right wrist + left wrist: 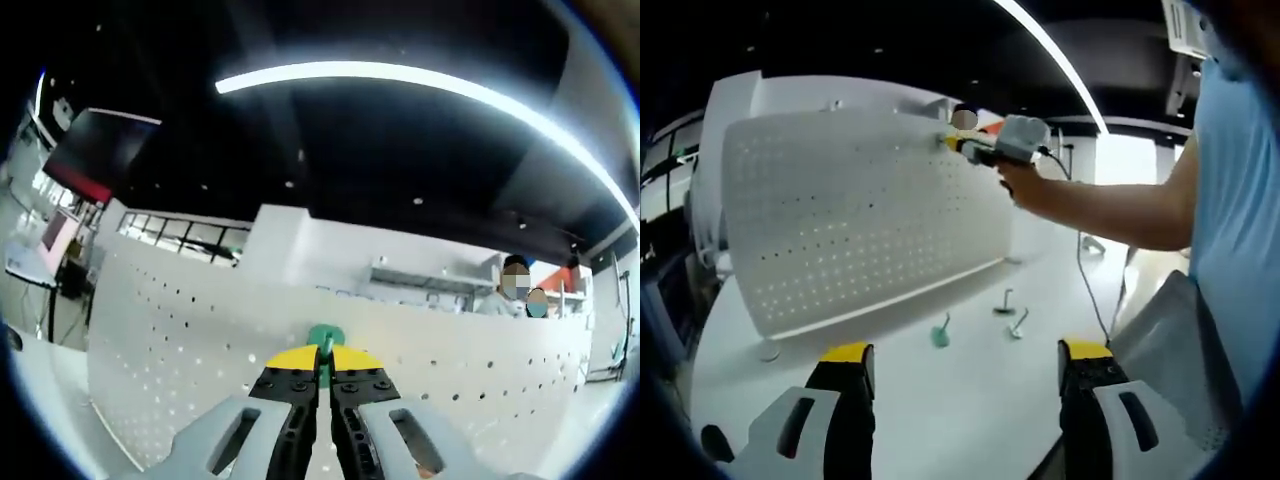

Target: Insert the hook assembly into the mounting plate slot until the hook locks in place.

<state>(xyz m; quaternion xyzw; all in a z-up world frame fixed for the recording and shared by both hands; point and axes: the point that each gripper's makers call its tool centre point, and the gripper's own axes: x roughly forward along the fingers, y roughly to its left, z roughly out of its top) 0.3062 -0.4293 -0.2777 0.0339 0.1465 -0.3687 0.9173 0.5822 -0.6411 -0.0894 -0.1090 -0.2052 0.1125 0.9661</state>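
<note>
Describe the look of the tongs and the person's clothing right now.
Both tongs have black jaws with yellow tips on light grey bodies with dark slots: the left tongs in the left gripper view, the right tongs in the right gripper view. The right tongs carry a grey box trailing a dark cable. The person wears a light blue short-sleeved shirt.

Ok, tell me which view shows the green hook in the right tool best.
The right gripper view: the green hook sits right at the closed tips of the right tool, against the pegboard. The left gripper view shows that tool far off at the board's top edge, the hook too small to make out.
</note>
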